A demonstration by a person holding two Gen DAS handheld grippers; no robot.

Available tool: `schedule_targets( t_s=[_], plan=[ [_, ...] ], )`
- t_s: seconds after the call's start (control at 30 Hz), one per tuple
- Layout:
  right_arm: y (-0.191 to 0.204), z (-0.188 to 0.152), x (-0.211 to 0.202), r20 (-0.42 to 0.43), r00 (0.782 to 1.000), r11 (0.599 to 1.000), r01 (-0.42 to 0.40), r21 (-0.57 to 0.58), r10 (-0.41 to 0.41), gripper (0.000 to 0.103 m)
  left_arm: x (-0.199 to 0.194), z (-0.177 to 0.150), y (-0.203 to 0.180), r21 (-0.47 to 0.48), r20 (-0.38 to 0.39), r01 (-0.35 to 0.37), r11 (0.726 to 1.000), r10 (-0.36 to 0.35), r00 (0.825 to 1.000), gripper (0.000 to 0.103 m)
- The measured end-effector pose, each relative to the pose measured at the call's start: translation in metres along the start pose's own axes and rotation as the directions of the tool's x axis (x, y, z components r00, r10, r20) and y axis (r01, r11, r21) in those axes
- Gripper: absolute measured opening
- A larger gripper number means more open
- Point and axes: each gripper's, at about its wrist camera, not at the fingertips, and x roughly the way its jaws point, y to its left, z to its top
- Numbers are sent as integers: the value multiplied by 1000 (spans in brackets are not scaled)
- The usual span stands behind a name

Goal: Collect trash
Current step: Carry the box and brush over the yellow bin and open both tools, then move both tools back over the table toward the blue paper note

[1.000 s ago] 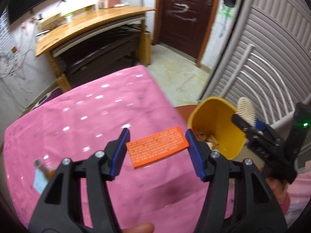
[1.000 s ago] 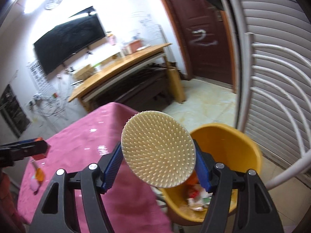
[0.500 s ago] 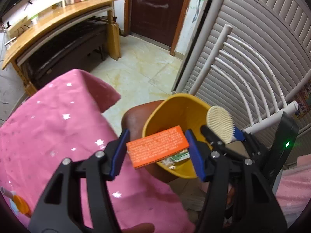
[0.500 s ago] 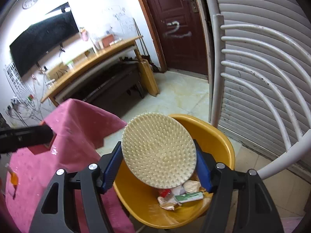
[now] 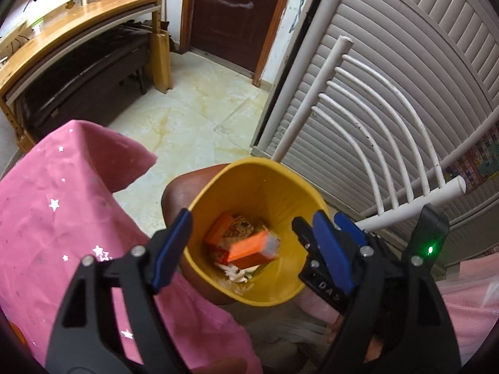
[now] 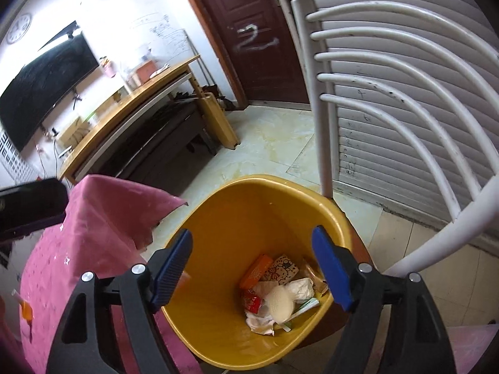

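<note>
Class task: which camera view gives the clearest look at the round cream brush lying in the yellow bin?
The right wrist view: the round cream brush lies unblurred atop the litter in the yellow bin. The left wrist view shows the bin, but no brush can be made out there.

A pink star-printed tablecloth (image 5: 62, 218) drapes the near table. Behind stands a white slatted chair back (image 6: 389, 99) against a louvred shutter (image 5: 421, 62). Farther off — a dark red door (image 6: 255, 37) marked with a chalky 2, a long wooden desk (image 5: 78, 18), a blackboard (image 6: 40, 84) and a wall clock (image 6: 18, 28).
</note>
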Motion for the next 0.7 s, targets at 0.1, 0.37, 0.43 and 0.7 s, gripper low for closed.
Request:
schedule_targets(
  t_s=[0.1,0.37,0.43,0.7],
  plan=[
    [-2,1,-2,6,1000,1000,-6,6,6,73,-5,-3,0,2,10,-5,1000,5,1000,79],
    [13,-1,-4,-3,999,998,-49,-34,49,73,-31,-15,16,-3,59,-37,999,38,998,79],
    [19,-2,-7,-2,997,996,-75,-41,75,73,-38,-18,20,-4,74,-46,999,46,996,79],
    [80,-11,-29,47,992,980,-107,-165,116,73,-79,-40,59,-43,139,-41,998,47,989,79]
  ],
)
